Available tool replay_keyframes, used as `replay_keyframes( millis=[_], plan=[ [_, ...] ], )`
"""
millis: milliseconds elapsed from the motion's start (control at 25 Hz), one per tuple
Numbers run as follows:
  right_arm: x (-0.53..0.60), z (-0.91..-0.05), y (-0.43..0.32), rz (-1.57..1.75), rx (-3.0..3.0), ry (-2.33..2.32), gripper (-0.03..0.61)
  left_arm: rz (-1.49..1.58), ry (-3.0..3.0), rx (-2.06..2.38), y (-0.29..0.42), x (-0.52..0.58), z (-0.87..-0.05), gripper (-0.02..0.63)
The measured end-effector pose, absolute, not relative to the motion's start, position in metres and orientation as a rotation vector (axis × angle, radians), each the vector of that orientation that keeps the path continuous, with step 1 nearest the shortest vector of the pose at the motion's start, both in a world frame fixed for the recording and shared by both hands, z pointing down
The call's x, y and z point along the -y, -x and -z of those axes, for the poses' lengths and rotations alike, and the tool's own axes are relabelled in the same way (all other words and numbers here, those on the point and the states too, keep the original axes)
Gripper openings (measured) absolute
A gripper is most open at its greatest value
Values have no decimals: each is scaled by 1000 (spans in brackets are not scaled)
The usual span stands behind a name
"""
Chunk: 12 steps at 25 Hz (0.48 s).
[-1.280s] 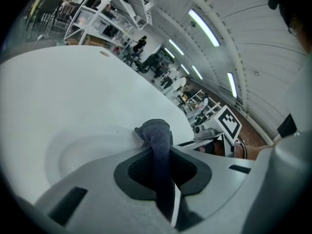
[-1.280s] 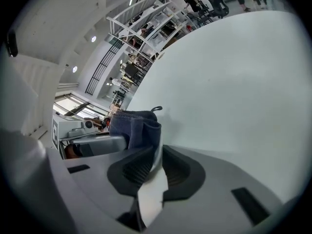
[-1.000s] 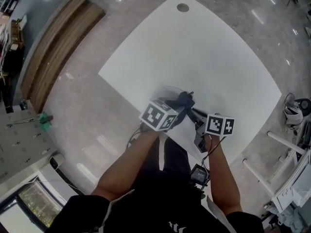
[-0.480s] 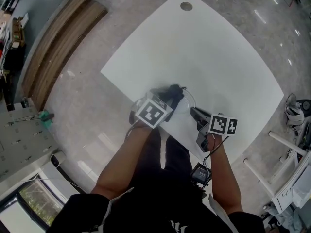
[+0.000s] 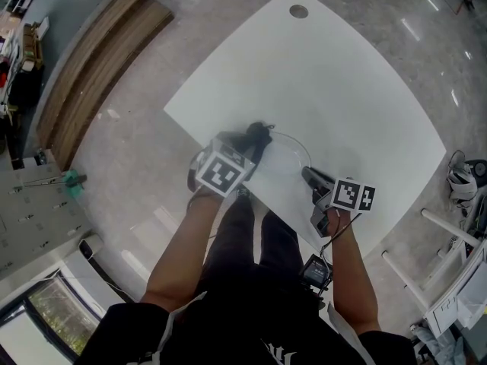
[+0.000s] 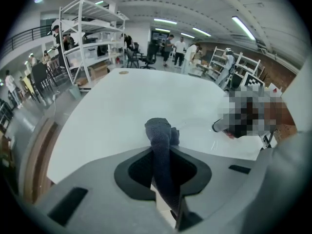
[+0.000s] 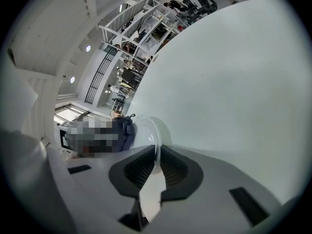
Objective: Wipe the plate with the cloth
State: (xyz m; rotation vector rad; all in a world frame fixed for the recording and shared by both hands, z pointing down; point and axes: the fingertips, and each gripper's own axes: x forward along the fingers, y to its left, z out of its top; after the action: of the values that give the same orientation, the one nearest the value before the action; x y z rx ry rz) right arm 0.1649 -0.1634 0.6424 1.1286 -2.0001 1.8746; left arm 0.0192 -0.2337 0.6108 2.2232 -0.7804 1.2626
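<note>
Near the front edge of the white surface [image 5: 342, 90] sits the plate [image 5: 288, 157]. It is a thin round dish that looks clear from above and white in the right gripper view. At its left side is the dark cloth [image 5: 256, 135], bunched into a soft lump. I cannot tell if the cloth presses on the plate or just hangs over it.

The left gripper [image 5: 249, 144] has its 2 jaws squeezed together on the cloth. A thick fold runs up between them and sticks out past the tips. The right gripper [image 7: 157, 162] pinches the plate's right rim, with the thin edge standing right in the gap between its 2 jaws.

I think the plate is light, hard and slippery. It could slide on the smooth surface, or crack if it is squeezed too hard or falls off the near edge. The rim is the best place to grab it, because the flat middle gives nothing to grip. A hold there should stop the plate from skating away while it gets rubbed.

The cloth looks soft and floppy and should bend any way it is pushed. It needs a firm hold on a bunch, with enough sticking out to press on the plate.
</note>
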Motion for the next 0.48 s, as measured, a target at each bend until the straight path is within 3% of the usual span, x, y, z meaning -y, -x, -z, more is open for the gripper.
replay_keyframes(
  millis=[200,360,480],
  plan=[
    [164,-642,-164,-1865,2001,-1141,31,-1103,-2204,830,-9,232,-591,51],
    [164,-641,-164,-1868,2004,-1147,31,-718,-2135,670,-61,214,-577,51],
    [164,-640,-164,-1869,2006,-1150,31,-639,-2104,561,-102,197,-584,51]
  ],
)
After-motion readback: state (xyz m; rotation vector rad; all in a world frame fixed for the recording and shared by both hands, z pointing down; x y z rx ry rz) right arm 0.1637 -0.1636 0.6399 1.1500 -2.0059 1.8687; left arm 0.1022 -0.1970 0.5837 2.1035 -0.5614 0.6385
